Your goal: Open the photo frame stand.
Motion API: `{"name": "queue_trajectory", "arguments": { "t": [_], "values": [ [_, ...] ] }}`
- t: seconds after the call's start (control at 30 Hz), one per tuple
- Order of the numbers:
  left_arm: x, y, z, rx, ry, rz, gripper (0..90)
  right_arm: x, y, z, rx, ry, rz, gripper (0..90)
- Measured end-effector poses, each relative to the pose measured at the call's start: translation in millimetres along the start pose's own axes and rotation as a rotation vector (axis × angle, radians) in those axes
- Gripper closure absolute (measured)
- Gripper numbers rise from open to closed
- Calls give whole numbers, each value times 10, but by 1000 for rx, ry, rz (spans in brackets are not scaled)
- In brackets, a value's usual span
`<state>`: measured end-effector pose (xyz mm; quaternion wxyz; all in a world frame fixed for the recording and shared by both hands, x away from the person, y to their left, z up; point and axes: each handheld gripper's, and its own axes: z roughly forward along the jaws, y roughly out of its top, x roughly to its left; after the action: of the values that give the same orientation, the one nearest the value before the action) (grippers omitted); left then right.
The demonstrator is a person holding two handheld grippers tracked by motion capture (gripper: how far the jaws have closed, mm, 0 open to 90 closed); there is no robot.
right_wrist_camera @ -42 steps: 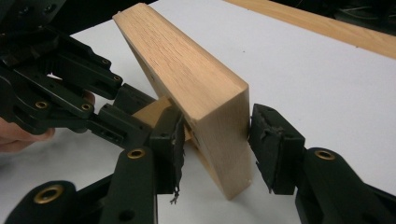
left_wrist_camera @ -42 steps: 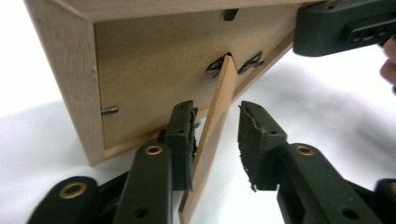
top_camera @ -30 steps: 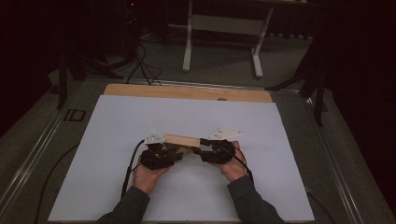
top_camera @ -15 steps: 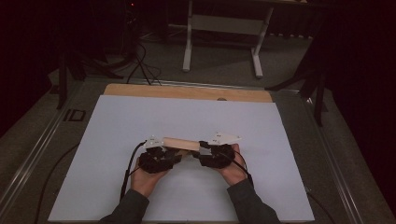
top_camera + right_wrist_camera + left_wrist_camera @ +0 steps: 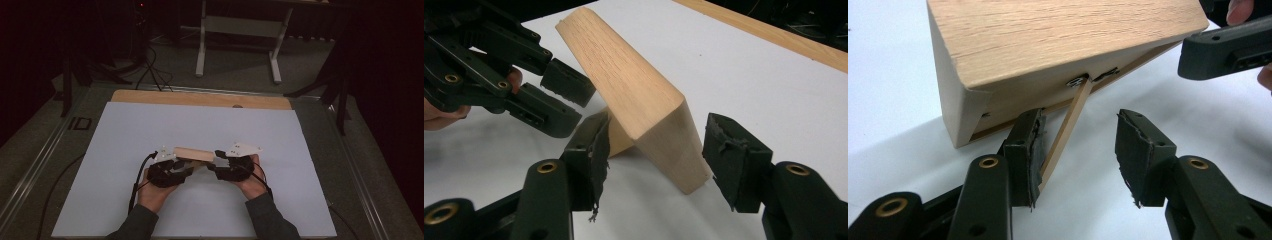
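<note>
Near the middle of the white table (image 5: 125,135), the wooden block (image 5: 192,153) leans on its thin hinged strut (image 5: 1068,125). Both tongs, left (image 5: 1075,150) and right (image 5: 651,160), have just been spreading, pinching nothing; they should draw back gently without knocking the strut.

The right gripper (image 5: 654,160) has just been opening; its fingers (image 5: 736,162) stand apart on either side of a tilted wooden block (image 5: 634,97), not pressing it. The left gripper (image 5: 524,85) is at upper left, over the white tabletop (image 5: 744,75).
</note>
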<state>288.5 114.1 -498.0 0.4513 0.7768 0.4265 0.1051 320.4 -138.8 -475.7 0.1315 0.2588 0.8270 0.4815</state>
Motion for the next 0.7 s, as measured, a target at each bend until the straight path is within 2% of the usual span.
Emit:
{"name": "queue_trajectory", "arguments": {
  "t": [0.4, 0.7],
  "values": [
    [-21, 7, -26, 3, 7, 15, 535, 28, 52, -68, -27, 10, -14, 423],
    [-23, 14, -78, -5, 18, 25, 535, 32, 126, -155, -77, 12, -9, 427]
  ]
}}
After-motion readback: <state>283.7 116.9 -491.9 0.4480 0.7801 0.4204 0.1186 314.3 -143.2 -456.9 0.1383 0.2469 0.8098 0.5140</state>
